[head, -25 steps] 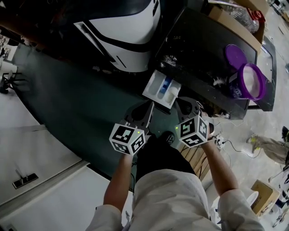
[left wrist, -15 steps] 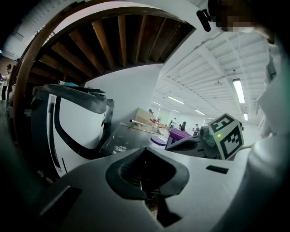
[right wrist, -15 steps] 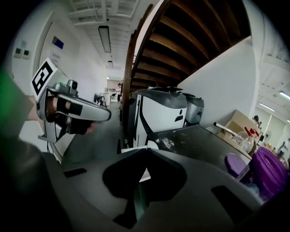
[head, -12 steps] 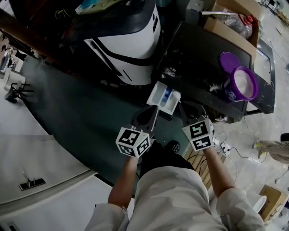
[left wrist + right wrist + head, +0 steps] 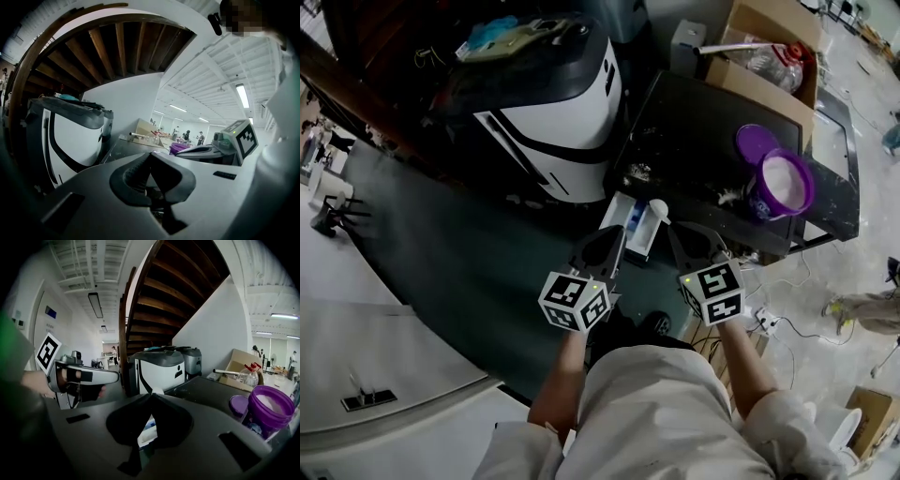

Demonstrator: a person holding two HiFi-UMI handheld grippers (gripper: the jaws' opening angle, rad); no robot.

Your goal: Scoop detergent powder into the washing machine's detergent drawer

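Your left gripper [image 5: 619, 234] has its ribbed grey jaws closed on nothing. Your right gripper [image 5: 671, 231] is pinched together at the tips, apparently on the small round white scoop [image 5: 657, 208]. The scoop sits over the rectangular white plastic drawer [image 5: 626, 220], just ahead of both gripper tips. The round purple tub [image 5: 783, 186] of white powder stands well to your right.

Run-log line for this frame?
left claw shut, empty | right claw shut on small white plastic scoop, at open white detergent drawer | purple round powder tub uncapped
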